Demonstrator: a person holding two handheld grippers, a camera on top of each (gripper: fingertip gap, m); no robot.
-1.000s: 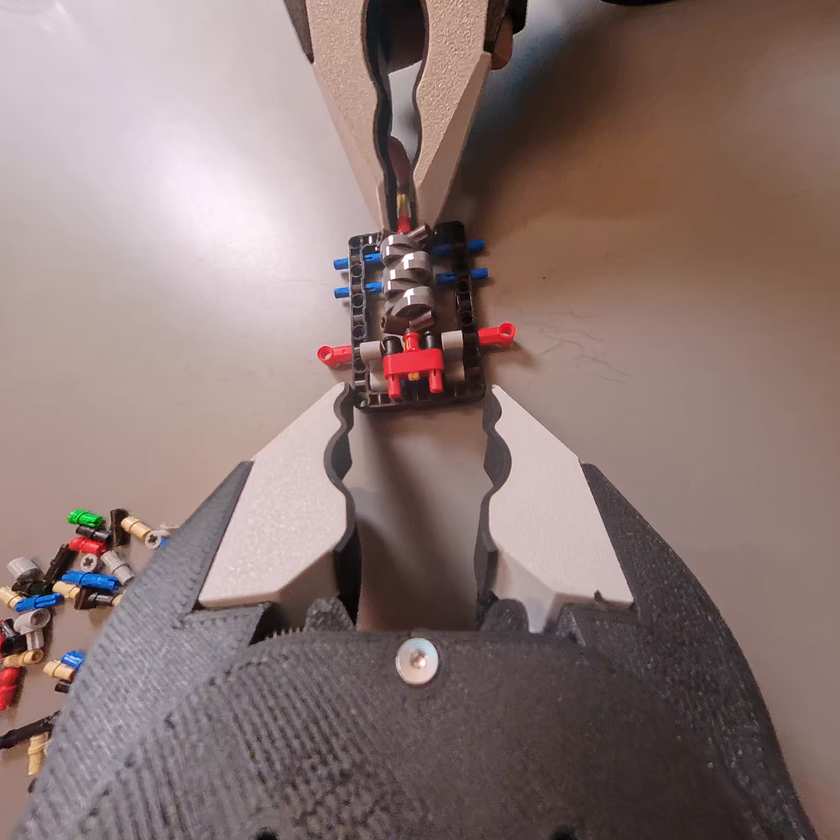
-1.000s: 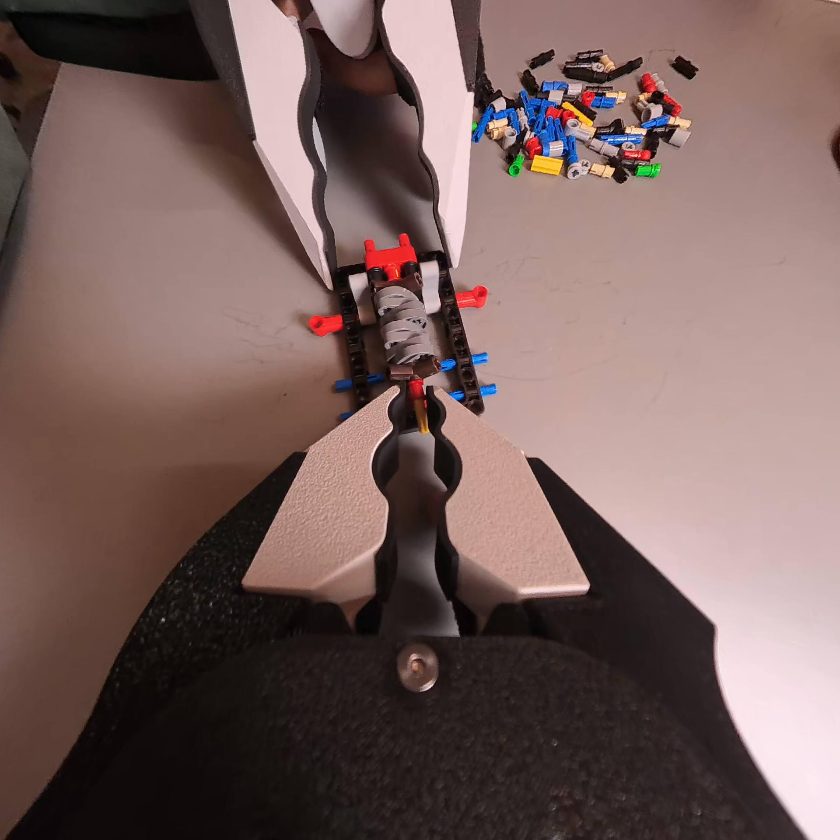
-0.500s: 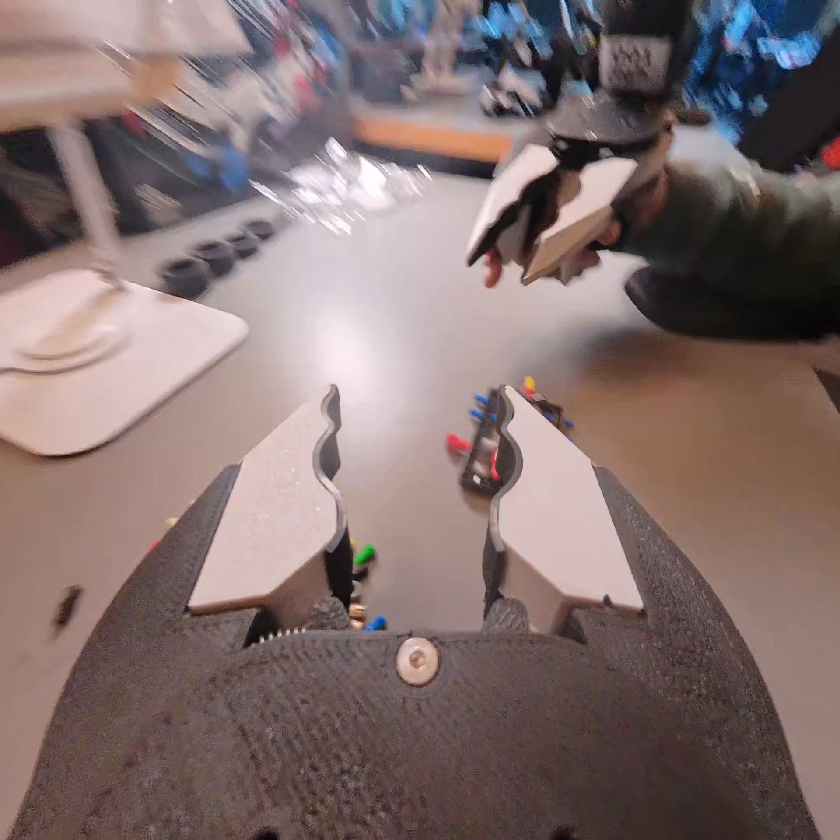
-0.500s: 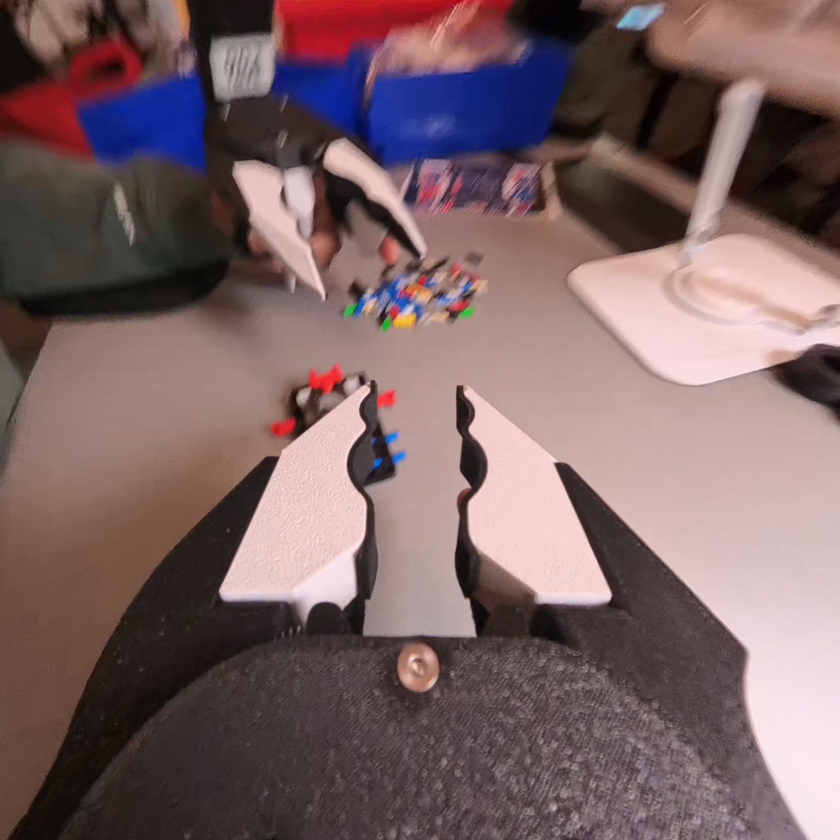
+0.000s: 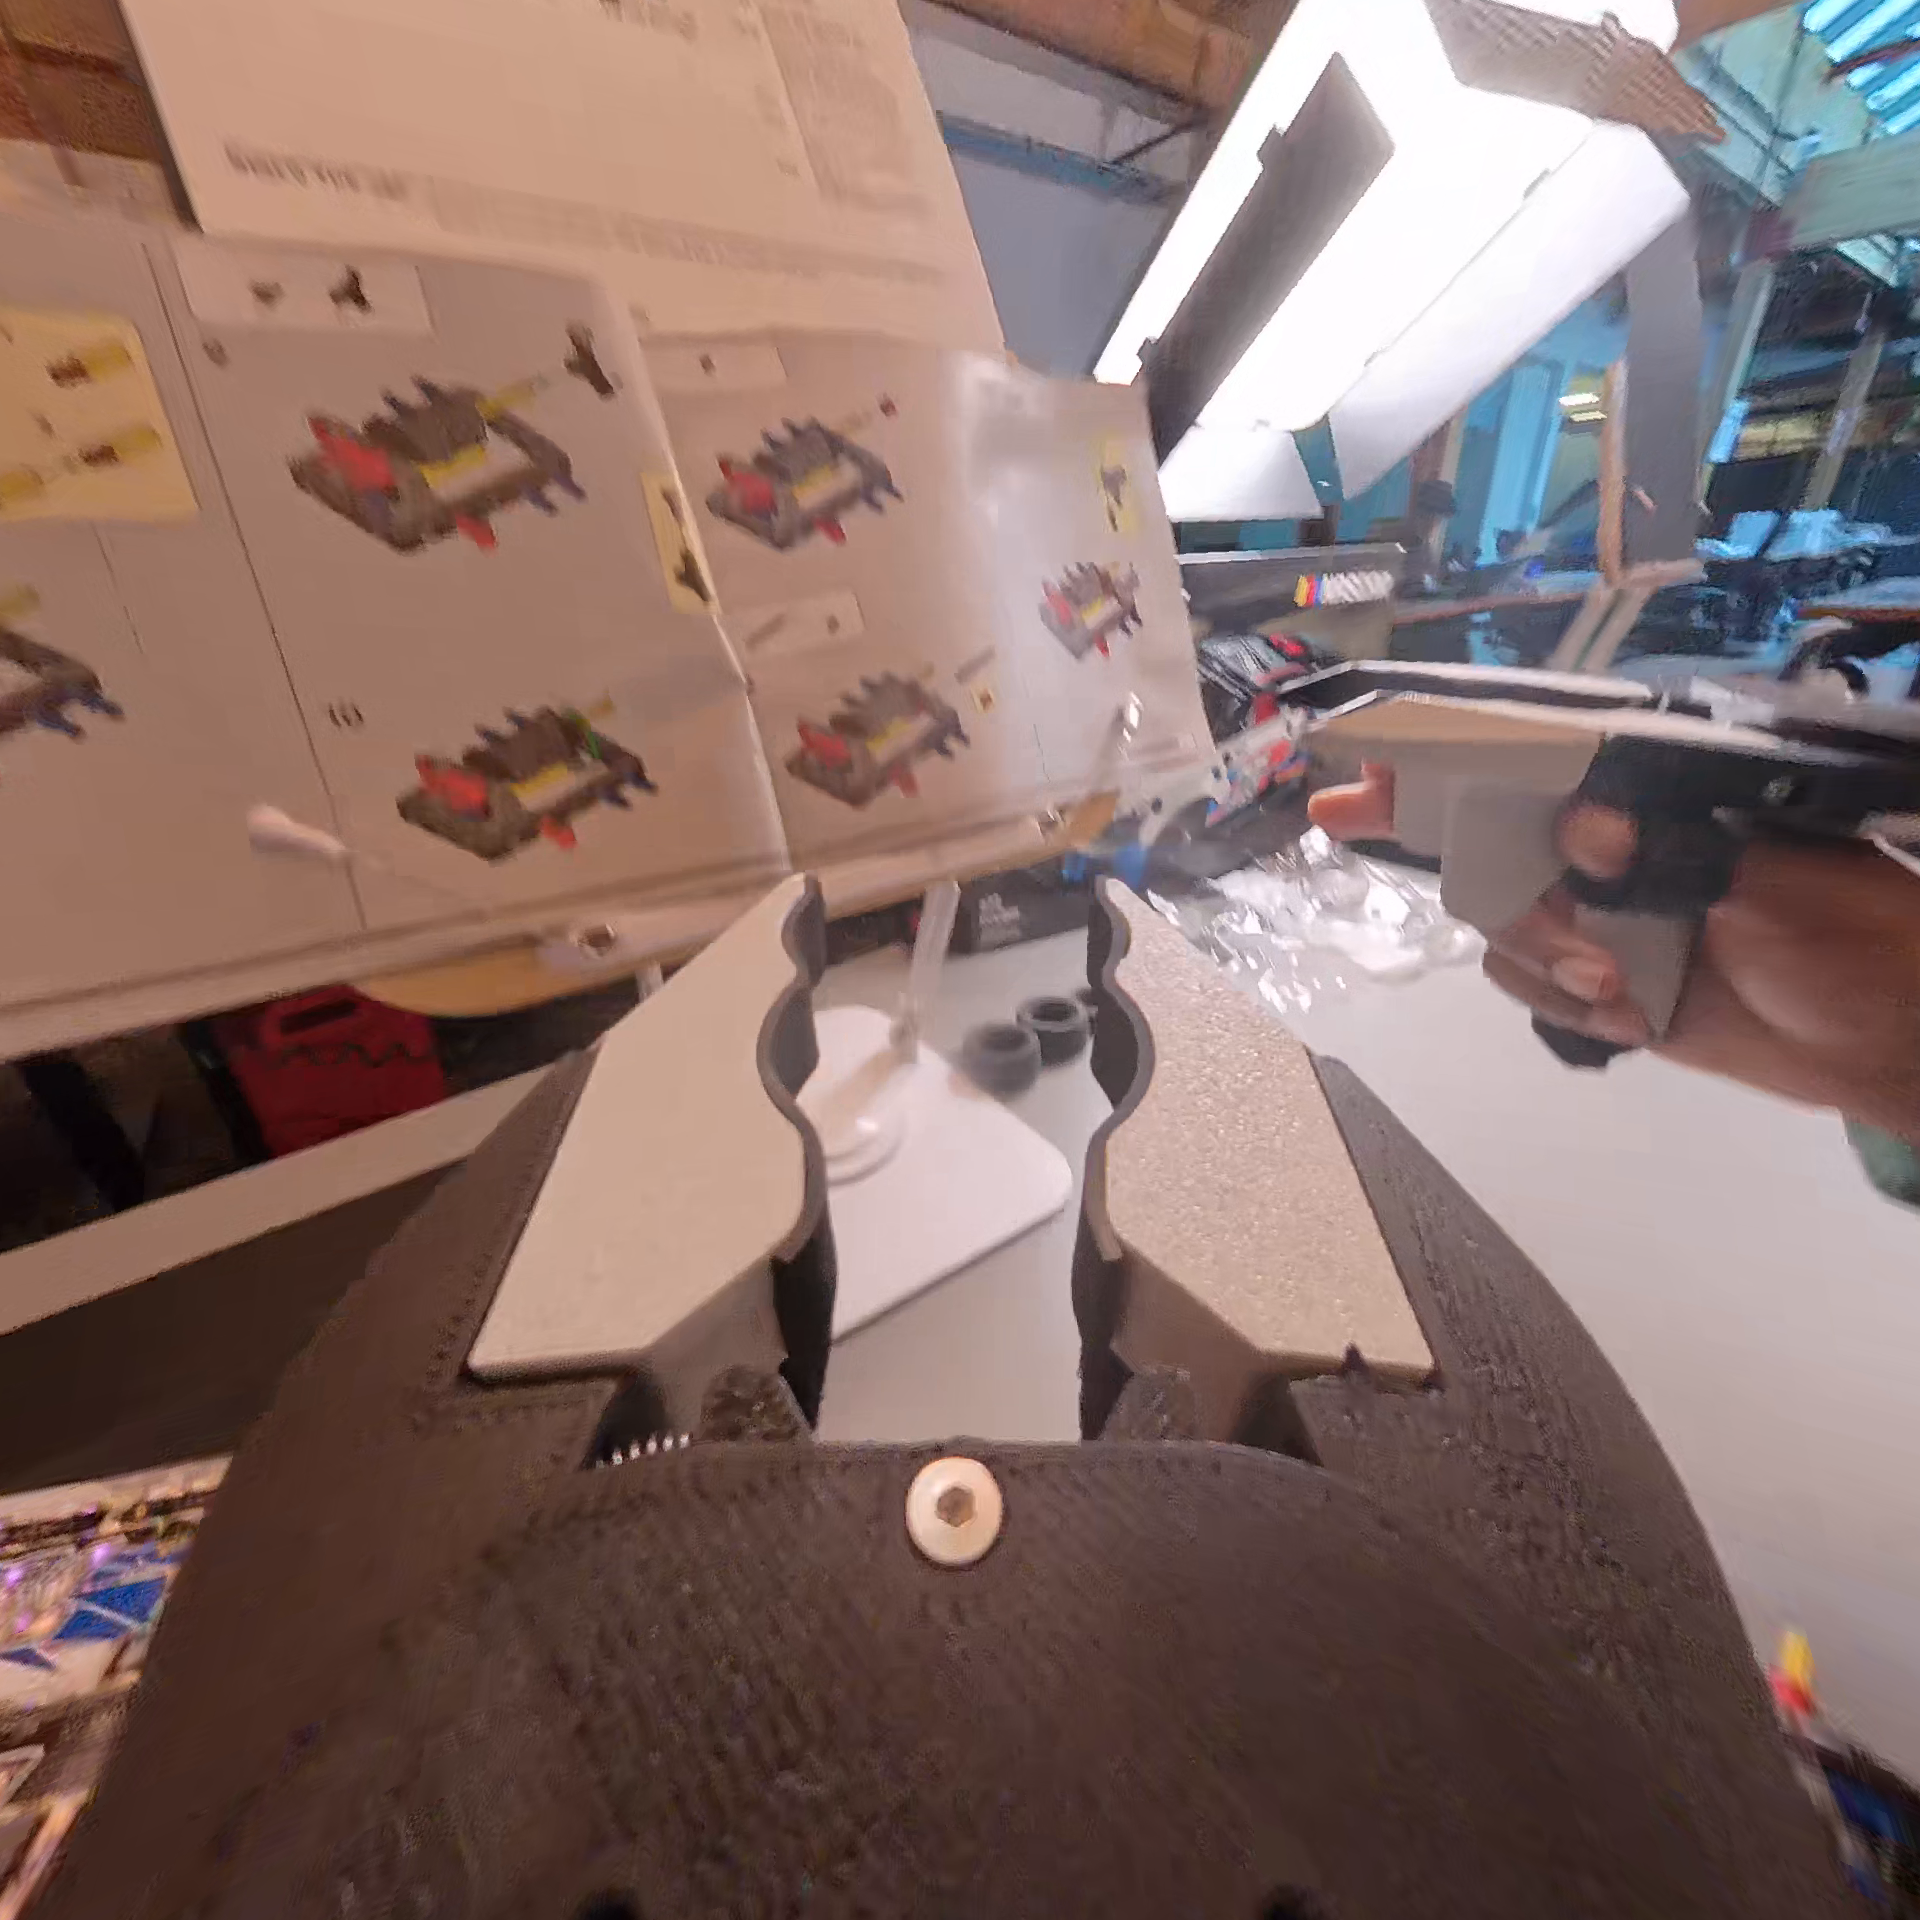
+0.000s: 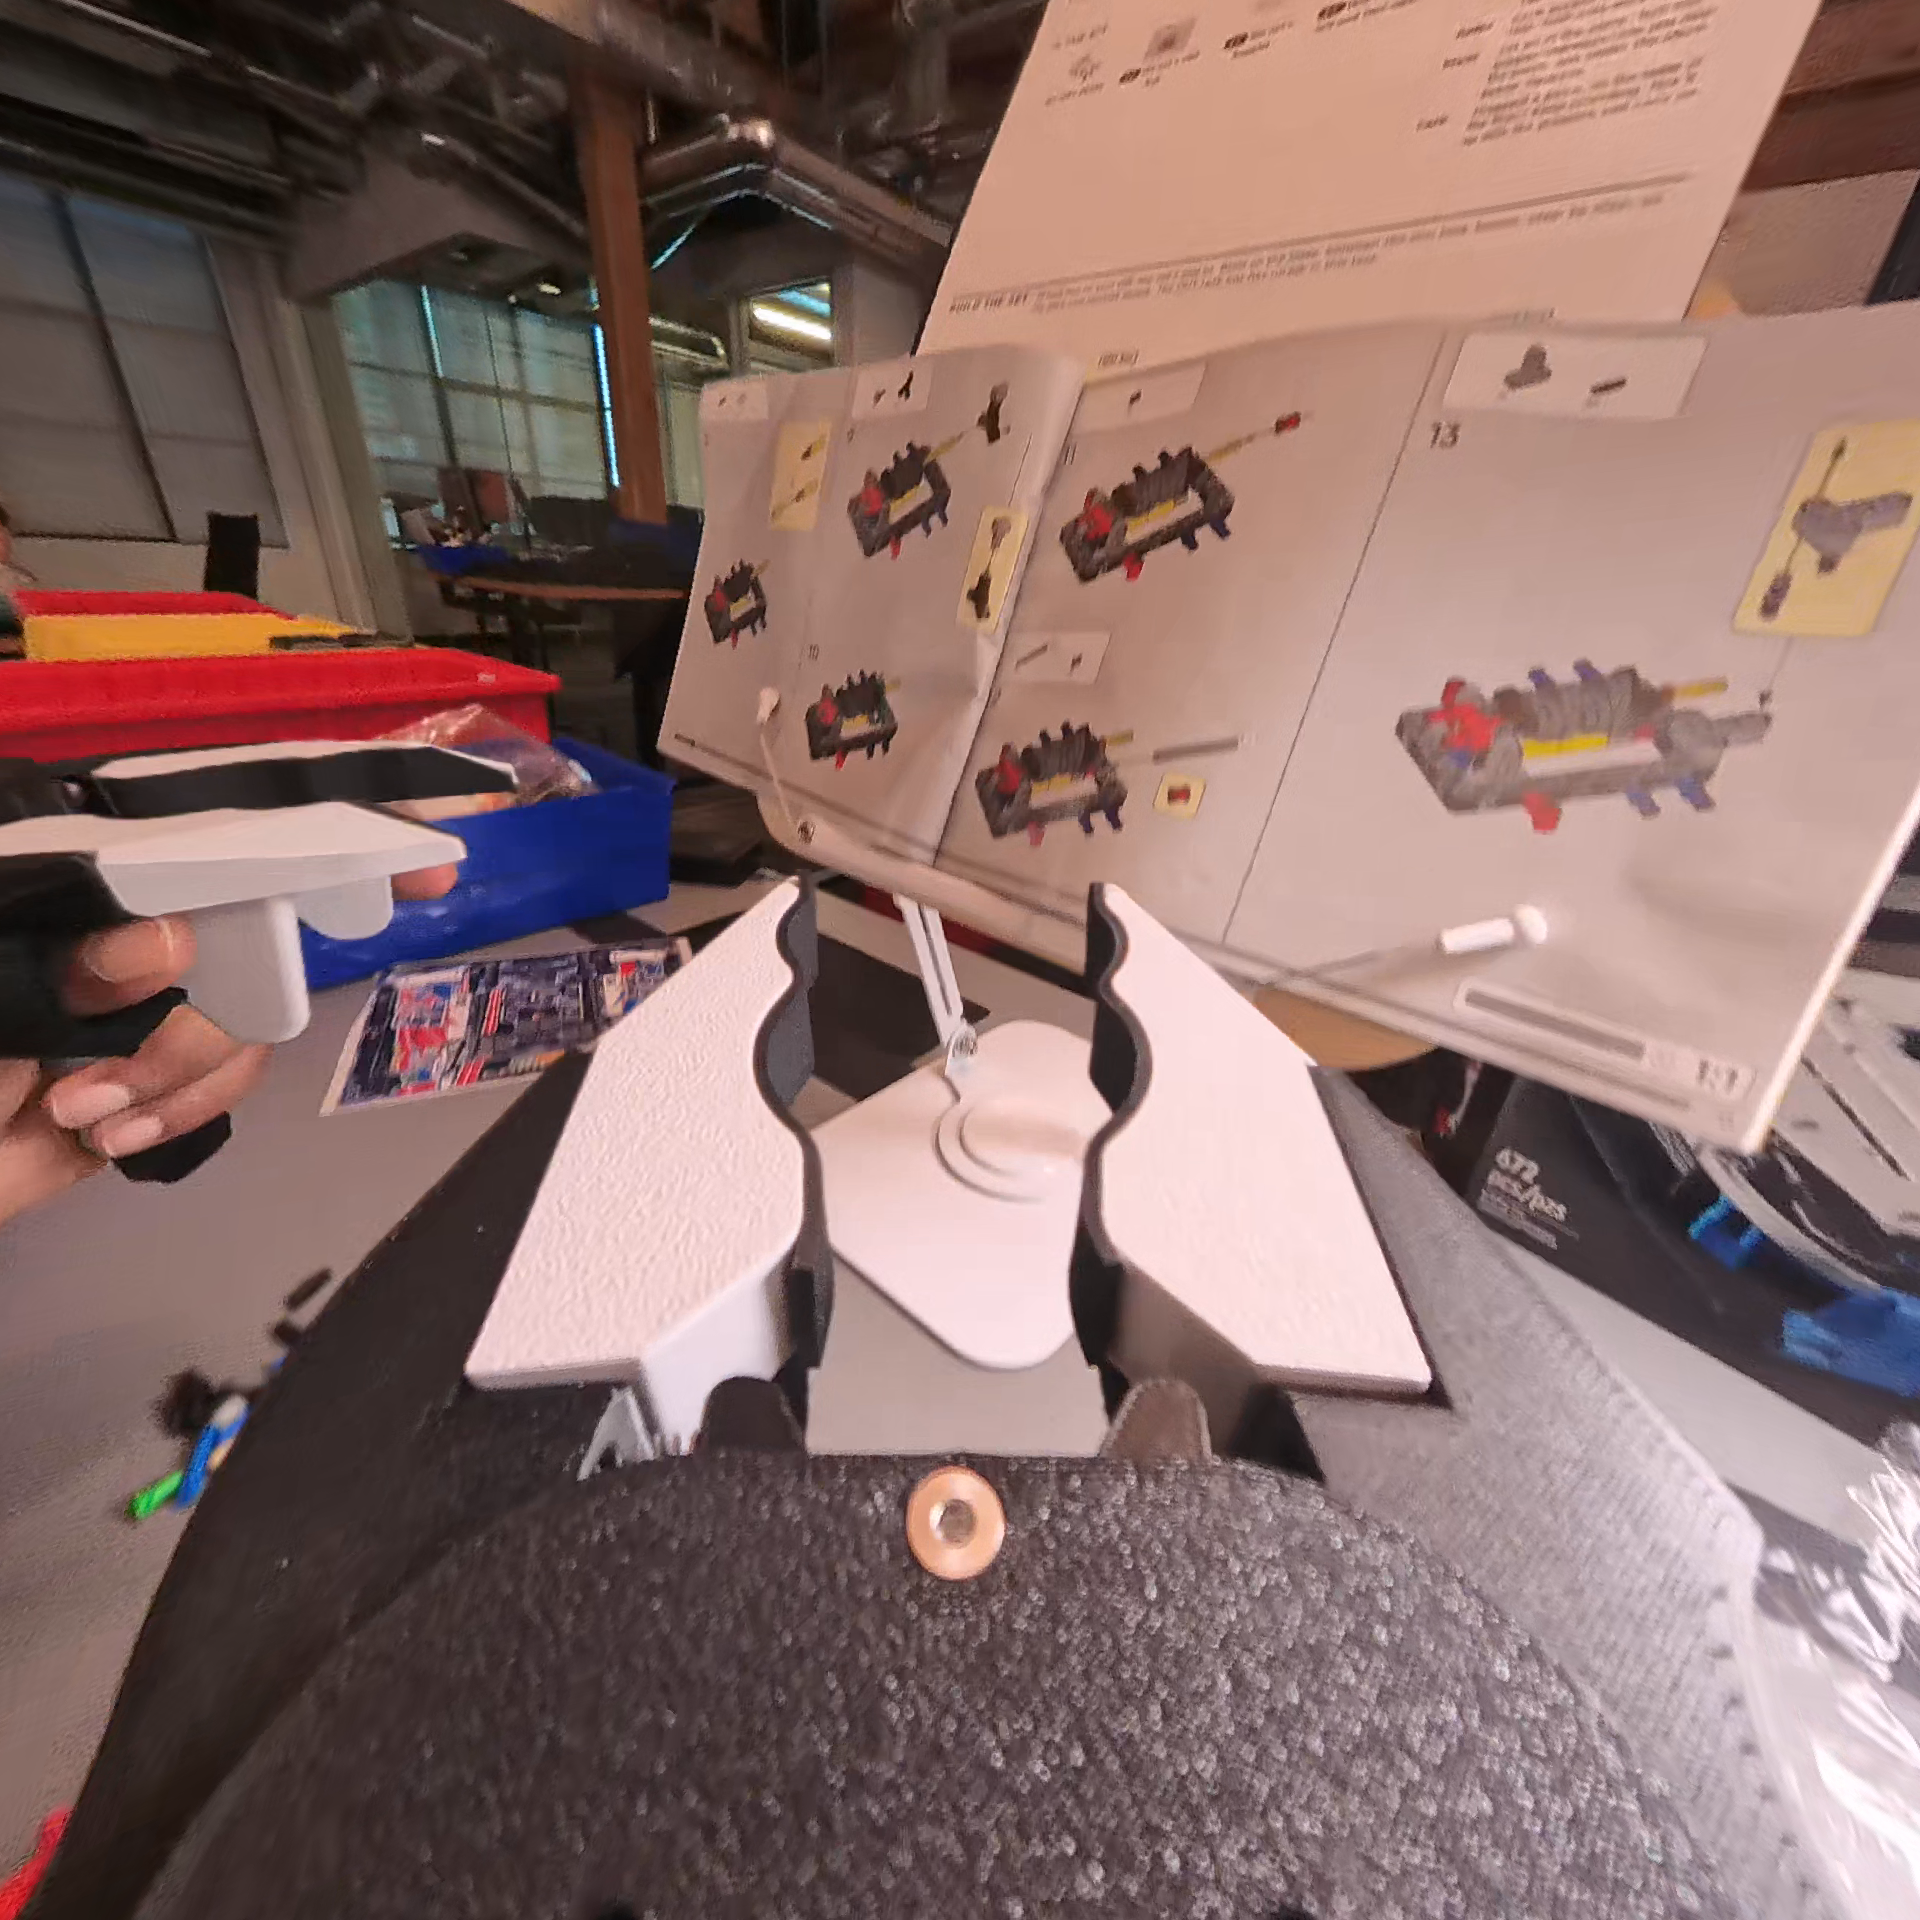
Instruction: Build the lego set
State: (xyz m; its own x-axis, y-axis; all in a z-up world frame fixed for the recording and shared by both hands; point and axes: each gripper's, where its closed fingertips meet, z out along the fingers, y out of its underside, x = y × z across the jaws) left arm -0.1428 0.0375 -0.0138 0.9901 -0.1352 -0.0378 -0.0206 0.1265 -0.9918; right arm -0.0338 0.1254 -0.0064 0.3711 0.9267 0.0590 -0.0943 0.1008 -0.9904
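Left tool (image 5: 951,914): raised off the tabletop, aimed at the instruction booklet; fingers spread wide, nothing between them.
Right tool (image 6: 951,914): same pose, fingers wide apart, empty, also aimed at the booklet.
Cross-views: right tool shows side-on at the right edge of the left wrist view (image 5: 1340,732), a person's hand (image 5: 1662,935) on its grip; left tool shows side-on at the left edge of the right wrist view (image 6: 457,821), a hand (image 6: 114,1049) on its grip.
Instruction booklet (image 6: 1299,665): open on a white stand (image 6: 966,1195), tilted toward the cameras, a printed sheet (image 6: 1382,135) propped behind it. Pages show build steps; blurred in the left view (image 5: 468,582).
Lego build: not in either view.
Loose lego pieces (image 6: 197,1444): a few small blue, green and black ones on the grey tabletop (image 6: 156,1299), lower left of the right view; blurred.
Black tyres (image 5: 1029,1044): on the tabletop just beside the stand base.
Clear plastic bag (image 5: 1309,925): crumpled, behind the right finger of the left tool.
Background: blue bin (image 6: 540,862), red bin (image 6: 260,696), printed leaflet (image 6: 499,1018) flat on the tabletop.
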